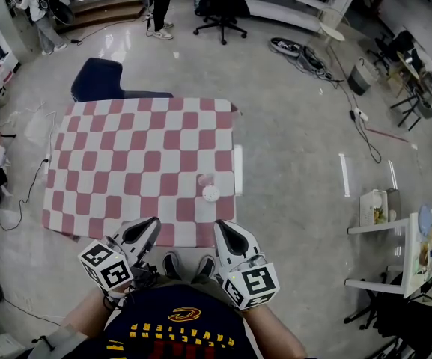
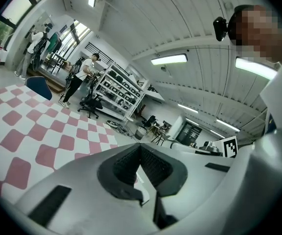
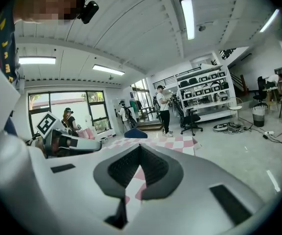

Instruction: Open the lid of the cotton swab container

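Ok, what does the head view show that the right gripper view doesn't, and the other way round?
Only the head view: the small container and a round white piece beside it on the checked cloth, plus the person's shoes. Only the right gripper view: the right gripper's jaws close up, shut with nothing between them, the ceiling lights and the windows. Both: the checked cloth, the blue chair, the black office chair, the left gripper.

The checked tablecloth (image 1: 144, 163) looks matt, the floor (image 1: 290, 140) glossy.
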The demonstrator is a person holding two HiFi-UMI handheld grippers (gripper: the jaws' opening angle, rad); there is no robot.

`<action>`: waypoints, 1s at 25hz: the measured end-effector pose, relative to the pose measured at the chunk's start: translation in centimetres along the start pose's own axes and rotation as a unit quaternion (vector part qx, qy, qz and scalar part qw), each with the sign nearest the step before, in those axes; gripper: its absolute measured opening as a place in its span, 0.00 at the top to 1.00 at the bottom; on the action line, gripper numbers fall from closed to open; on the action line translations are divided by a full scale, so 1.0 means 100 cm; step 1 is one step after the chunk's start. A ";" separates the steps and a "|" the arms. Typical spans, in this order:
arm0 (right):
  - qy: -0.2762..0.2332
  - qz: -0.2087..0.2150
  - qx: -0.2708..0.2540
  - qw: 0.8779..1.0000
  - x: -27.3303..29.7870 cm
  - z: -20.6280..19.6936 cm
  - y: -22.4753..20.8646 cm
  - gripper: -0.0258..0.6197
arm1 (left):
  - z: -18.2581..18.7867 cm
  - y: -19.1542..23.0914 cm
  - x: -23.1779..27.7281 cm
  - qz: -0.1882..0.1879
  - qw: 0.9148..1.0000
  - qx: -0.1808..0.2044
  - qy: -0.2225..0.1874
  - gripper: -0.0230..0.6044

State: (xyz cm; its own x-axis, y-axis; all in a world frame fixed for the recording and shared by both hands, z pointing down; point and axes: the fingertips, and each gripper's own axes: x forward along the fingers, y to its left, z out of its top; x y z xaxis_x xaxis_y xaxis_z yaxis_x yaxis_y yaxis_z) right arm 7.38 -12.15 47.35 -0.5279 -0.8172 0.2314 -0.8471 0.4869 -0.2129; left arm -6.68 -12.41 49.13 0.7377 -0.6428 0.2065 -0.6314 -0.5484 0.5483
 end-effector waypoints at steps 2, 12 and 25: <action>-0.004 0.001 -0.005 1.000 0.001 0.005 0.003 0.94 | -0.001 0.001 0.000 -0.003 1.000 0.001 0.001 0.96; -0.008 0.012 -0.020 1.000 0.004 0.011 0.013 0.94 | 0.005 -0.002 -0.002 -0.006 1.000 0.000 -0.005 0.96; -0.007 0.025 -0.033 0.999 0.003 0.015 0.023 0.94 | -0.004 -0.005 0.000 -0.009 1.000 0.018 0.015 0.96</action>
State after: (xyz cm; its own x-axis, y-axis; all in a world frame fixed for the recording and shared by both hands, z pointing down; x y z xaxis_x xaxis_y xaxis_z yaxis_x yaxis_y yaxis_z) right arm 5.37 -11.77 45.52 -0.5684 -0.7960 0.2081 -0.8227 0.5454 -0.1607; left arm -6.32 -11.90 49.23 0.7549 -0.6173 0.2213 -0.6262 -0.5785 0.5227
